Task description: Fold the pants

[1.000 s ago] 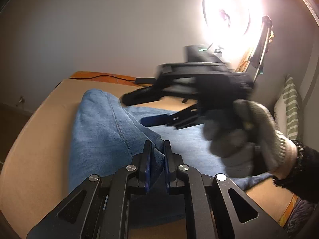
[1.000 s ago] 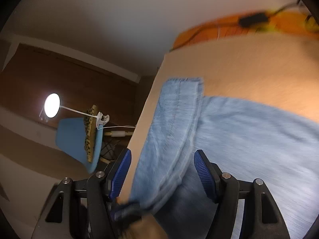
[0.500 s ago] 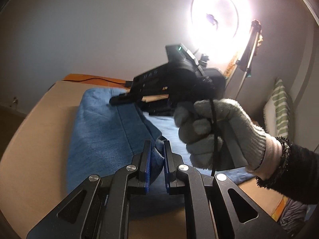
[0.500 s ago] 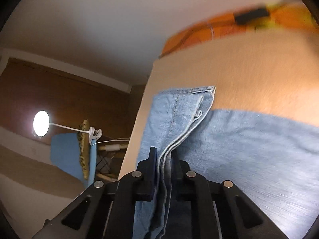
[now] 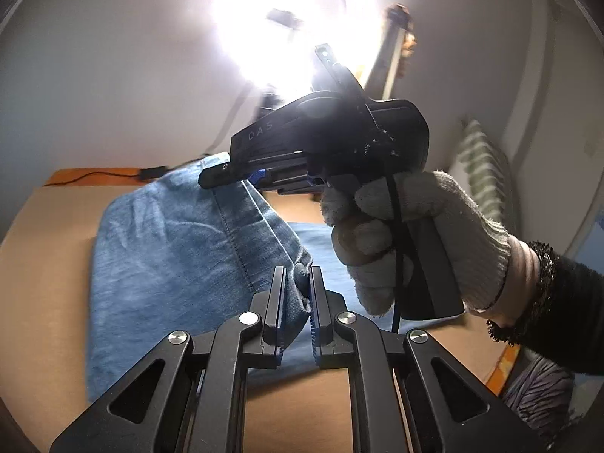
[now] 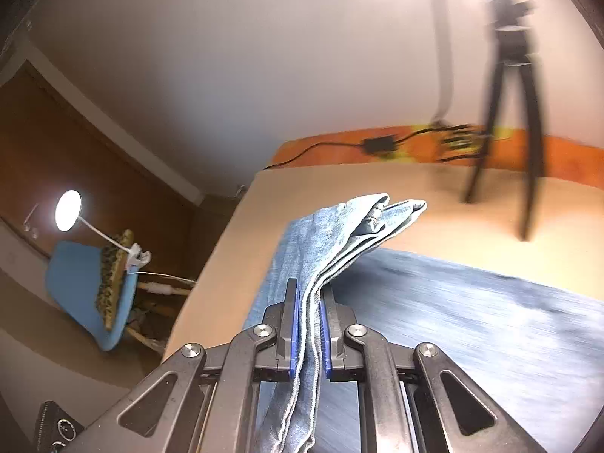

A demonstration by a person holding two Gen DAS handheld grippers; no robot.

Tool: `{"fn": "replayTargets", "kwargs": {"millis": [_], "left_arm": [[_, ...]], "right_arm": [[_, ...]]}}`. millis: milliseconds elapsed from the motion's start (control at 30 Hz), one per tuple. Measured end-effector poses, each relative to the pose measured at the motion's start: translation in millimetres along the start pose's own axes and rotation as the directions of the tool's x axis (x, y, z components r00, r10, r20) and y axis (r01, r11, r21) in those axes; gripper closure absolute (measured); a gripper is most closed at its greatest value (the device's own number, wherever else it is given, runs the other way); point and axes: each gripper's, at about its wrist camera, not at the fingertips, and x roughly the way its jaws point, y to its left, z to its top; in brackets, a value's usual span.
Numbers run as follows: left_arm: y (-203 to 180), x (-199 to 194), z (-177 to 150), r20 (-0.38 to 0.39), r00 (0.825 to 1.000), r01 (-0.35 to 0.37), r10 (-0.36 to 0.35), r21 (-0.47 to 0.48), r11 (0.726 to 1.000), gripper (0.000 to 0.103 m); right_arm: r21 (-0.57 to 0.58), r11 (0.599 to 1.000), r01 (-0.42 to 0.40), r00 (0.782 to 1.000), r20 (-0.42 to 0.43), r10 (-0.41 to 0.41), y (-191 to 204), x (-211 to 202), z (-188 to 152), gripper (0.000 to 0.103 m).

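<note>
1. Clamping a bunched fold of the pants (image 5: 181, 264), the left gripper (image 5: 296, 302) has its fingers nearly together on the denim.
2. Right gripper (image 6: 309, 324), held by a gloved hand (image 5: 407, 234), has just closed its fingers on the layered hem.
3. Pants lie on the tabletop (image 6: 472, 222), both gripped edges raised off it.
4. Behind them stands a tripod (image 6: 509, 87).

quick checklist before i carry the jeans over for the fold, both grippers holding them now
1. Left gripper shut on jeans edge: ok.
2. Right gripper shut on the hem layers; its jaws have just been closing: ok.
3. All layers caught in right grip: cannot tell.
4. Held denim lifted off the table: ok.
5. Tripod stands on the table beyond the jeans, possible snag: not ok.
6. Rest of the jeans flat: cannot tell, blurred.
</note>
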Motion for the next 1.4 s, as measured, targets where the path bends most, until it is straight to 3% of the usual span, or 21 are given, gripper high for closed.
{"fn": "replayTargets", "kwargs": {"millis": [200,633,1133,1400], "left_arm": [[-47.6,21.4,2.1,0.001,0.997,0.077,-0.077,0.014,0.997,0.094],[-141.9,85.9,6.9,-0.084,0.976,0.210,-0.203,0.080,0.975,0.094],[-253.7,188.2,16.5,-0.180,0.924,0.362,-0.338,0.120,0.925,0.094],[-297.4,242.8,12.4,-0.233,0.897,0.410,-0.375,0.127,0.903,0.094]], "right_arm": [[0.027,0.997,0.066,0.997,0.049,-0.067,-38.5,-60.9,-10.5,0.096],[0.086,0.984,0.159,0.982,0.091,-0.167,-130.3,-153.9,-34.5,0.097],[0.176,0.952,0.251,0.952,0.132,-0.275,-253.5,-267.1,-66.9,0.099],[0.209,0.928,0.308,0.933,0.122,-0.338,-310.7,-295.6,-77.8,0.099]]}}
